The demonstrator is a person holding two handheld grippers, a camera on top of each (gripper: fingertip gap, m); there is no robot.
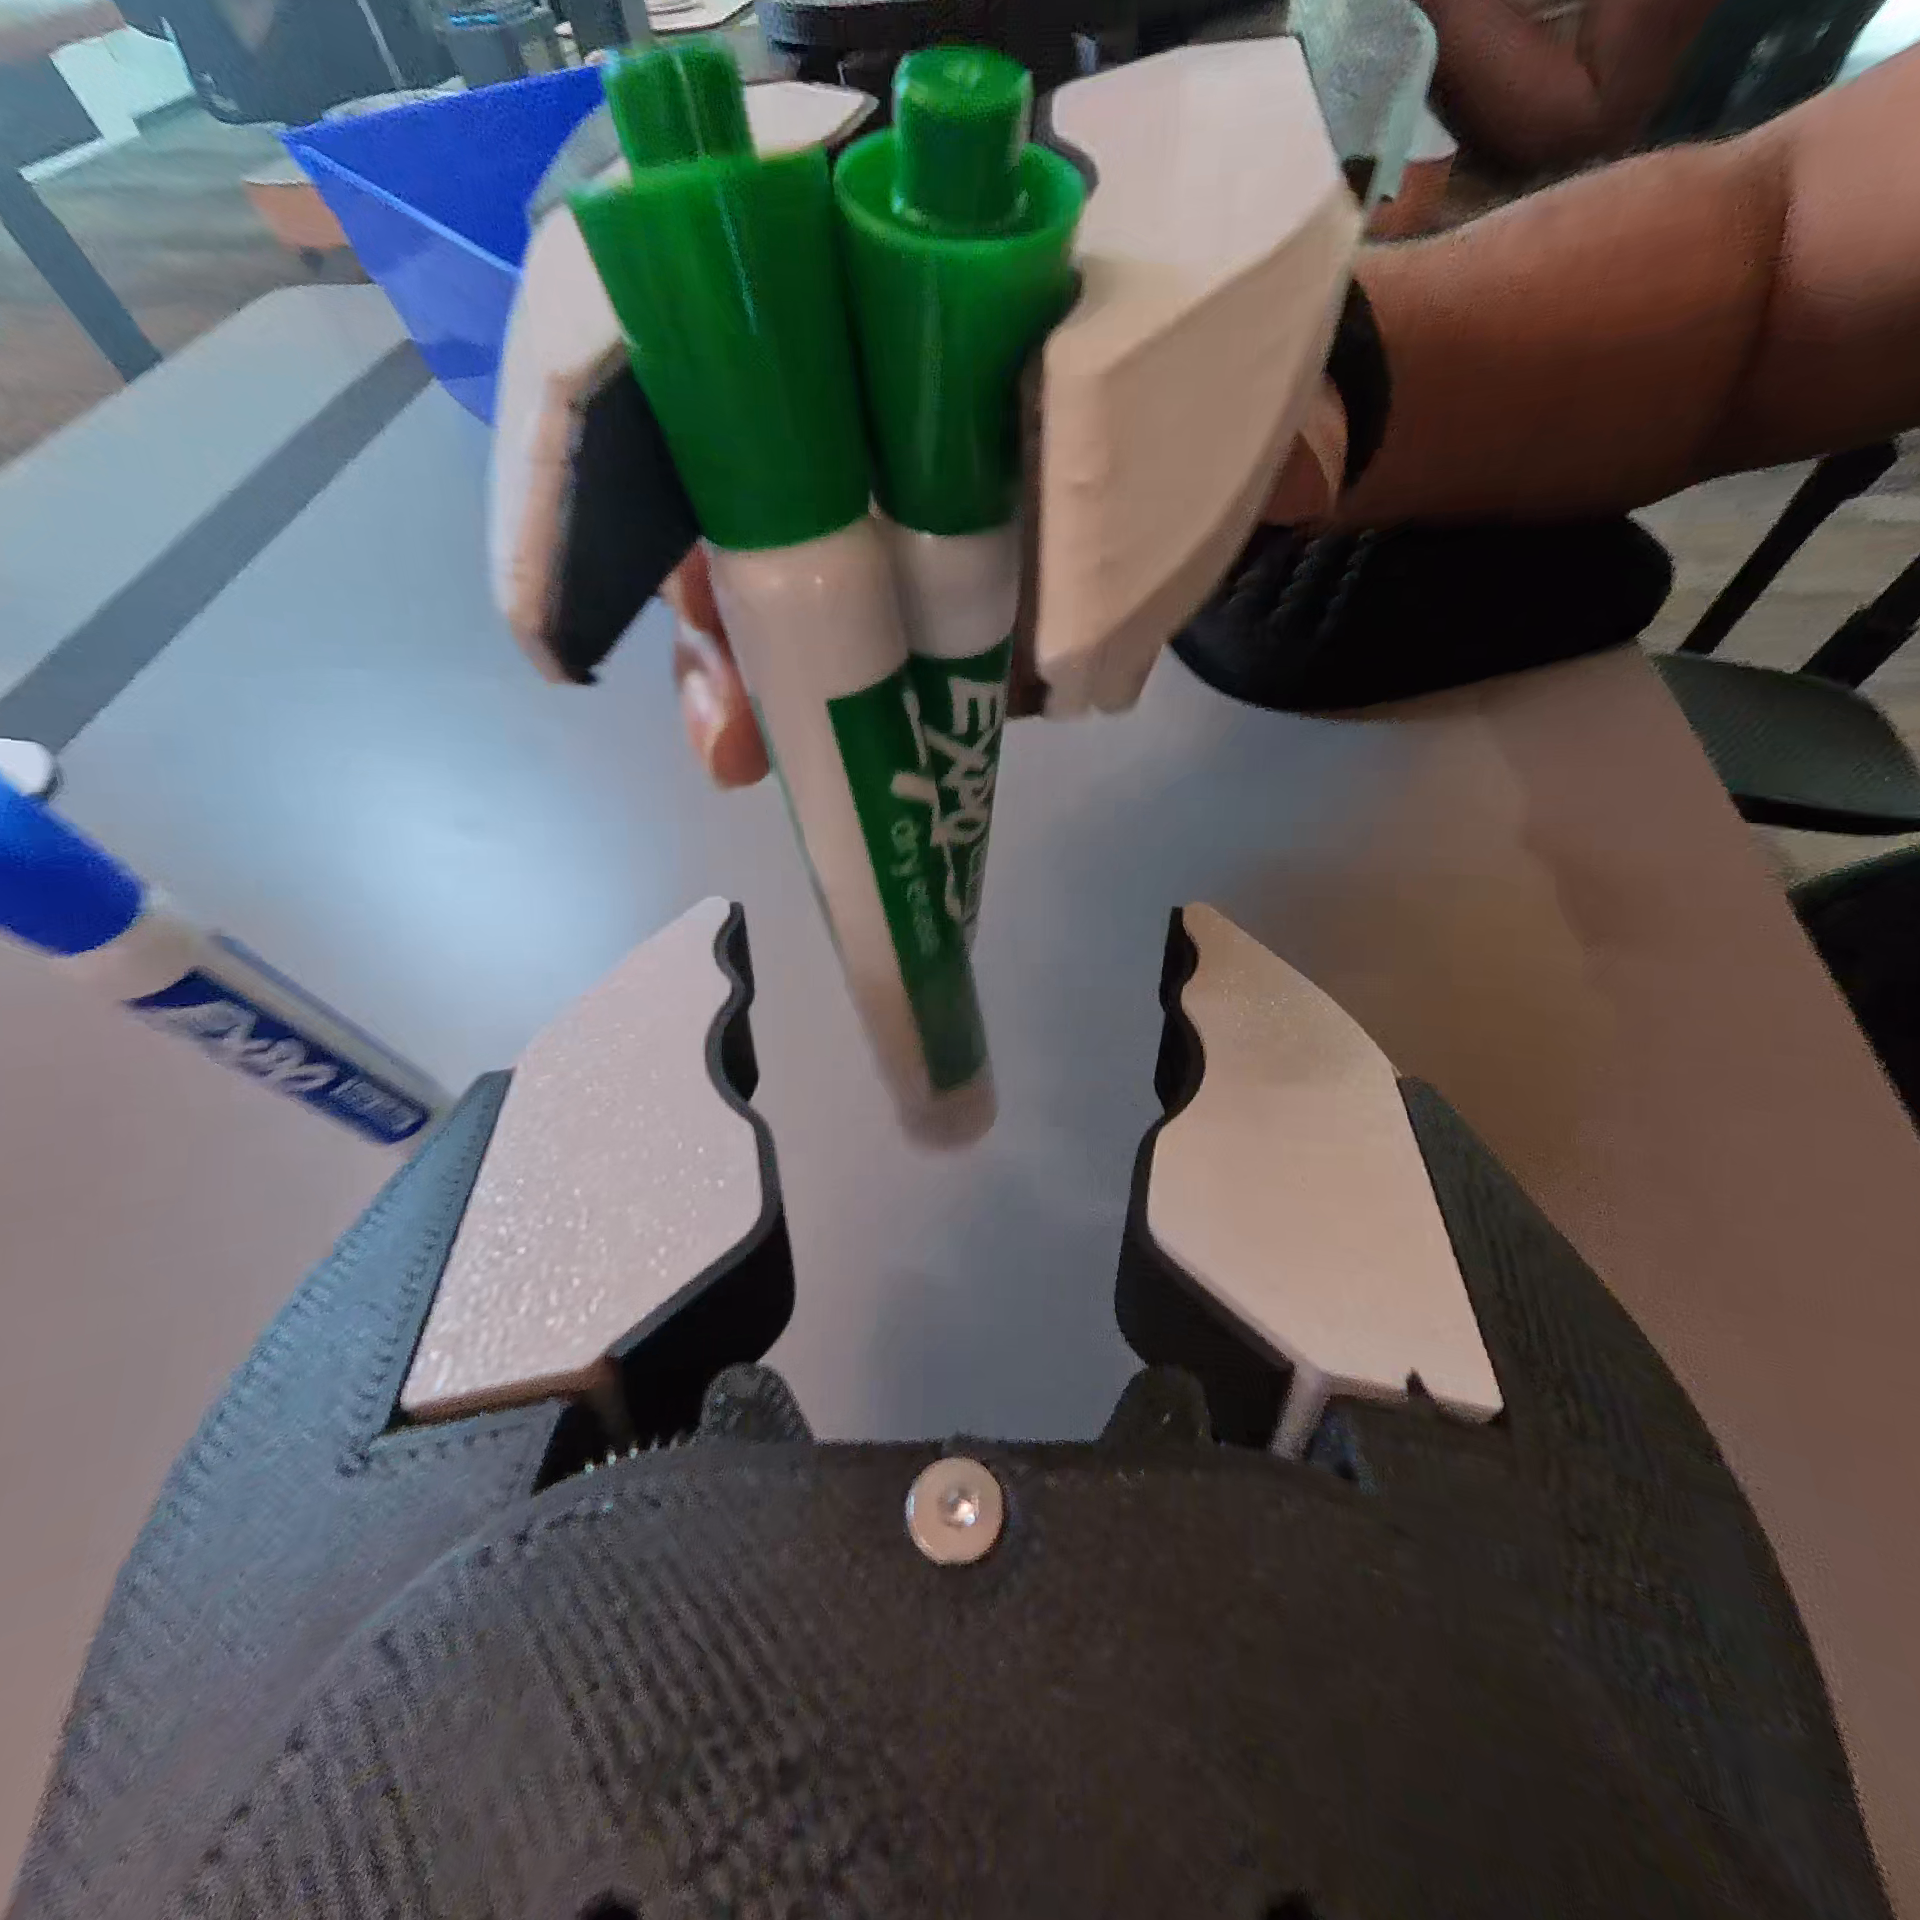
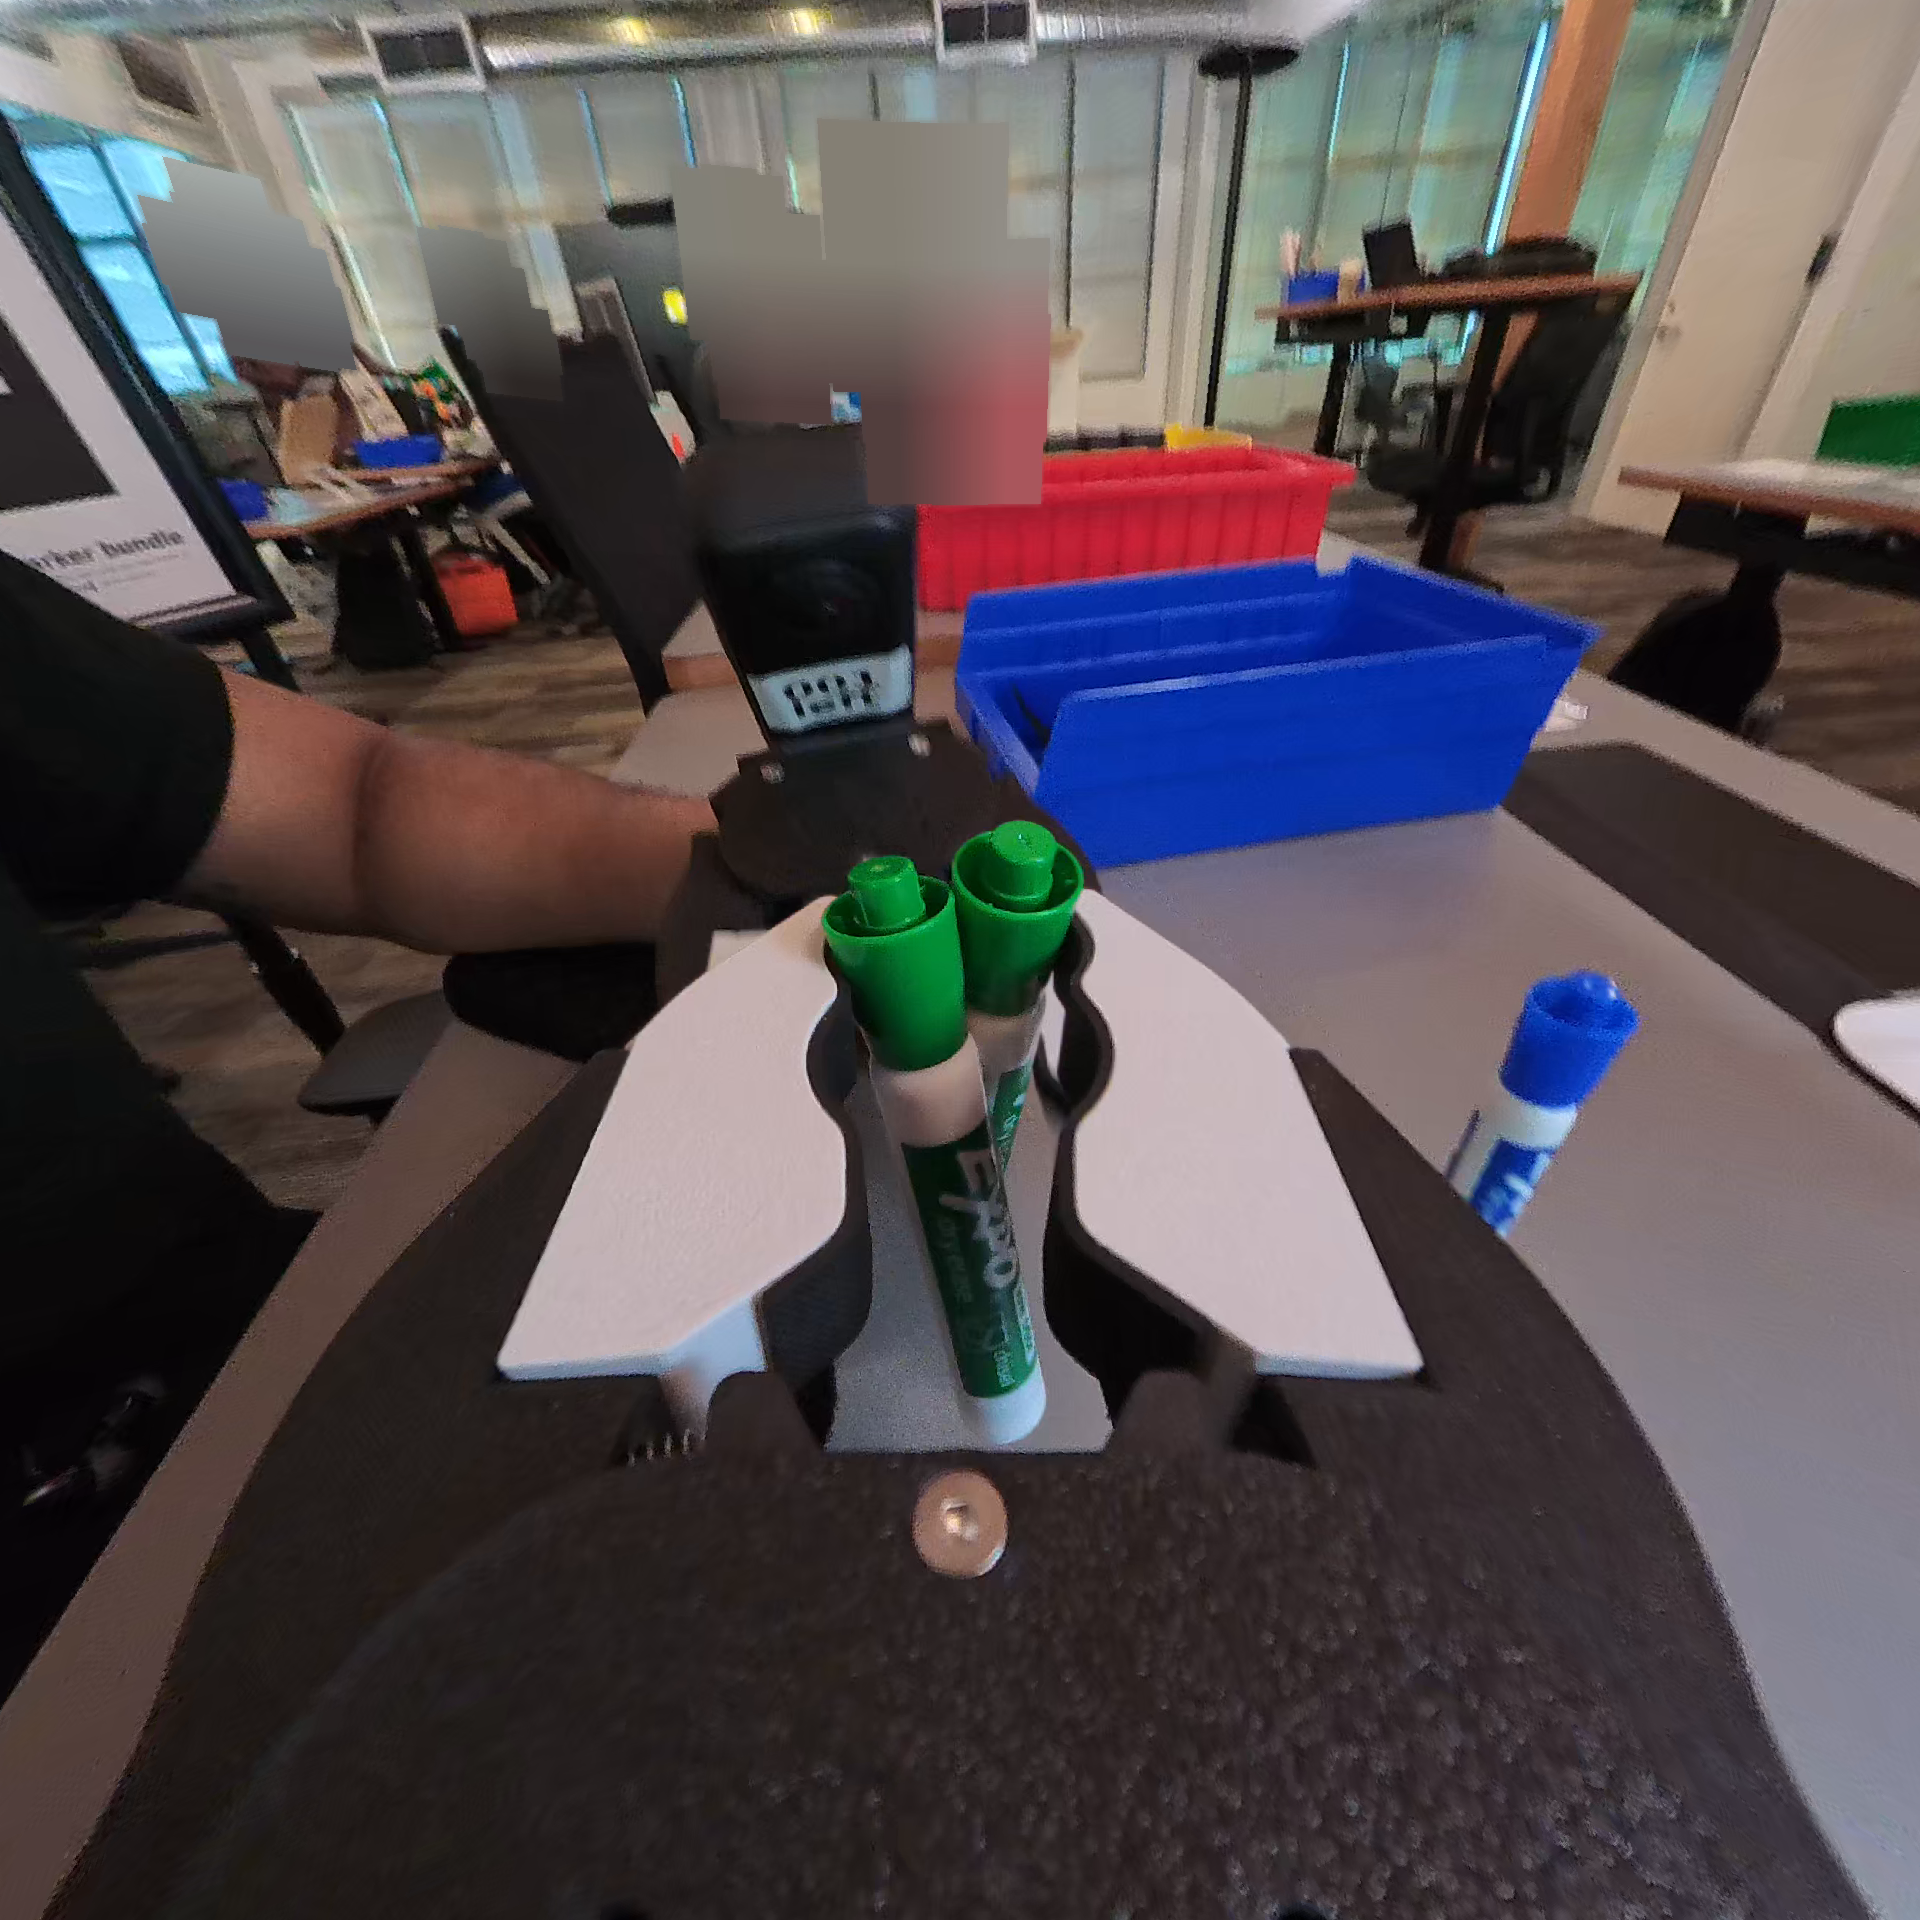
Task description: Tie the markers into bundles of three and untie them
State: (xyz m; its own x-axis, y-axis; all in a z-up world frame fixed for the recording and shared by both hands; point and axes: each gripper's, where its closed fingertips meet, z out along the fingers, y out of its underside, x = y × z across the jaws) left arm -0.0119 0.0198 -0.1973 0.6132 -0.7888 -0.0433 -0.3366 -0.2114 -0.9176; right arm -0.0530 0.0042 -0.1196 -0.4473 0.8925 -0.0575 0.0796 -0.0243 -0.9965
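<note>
**Right jaws clamp green markers; left jaws wide**

Right jaws grip the green markers (image 2: 951, 1091) at frame centre; left jaws gape, empty, bottom centre. Grey desk (image 1: 312, 810) fills mid-frame; blue bin (image 2: 1268, 707) upper right; blue marker (image 2: 1538, 1091) lies at right edge.

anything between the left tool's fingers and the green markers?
Nothing. In the left wrist view the left tool is open, the green markers hang before it, bare table behind.

Open-plan office/lab: standing desks (image 2: 1455, 296), office chairs (image 2: 1496, 416), glass partitions (image 2: 1122, 208), exposed ceiling ducts (image 2: 727, 42), storage bins (image 2: 1247, 707)
</note>
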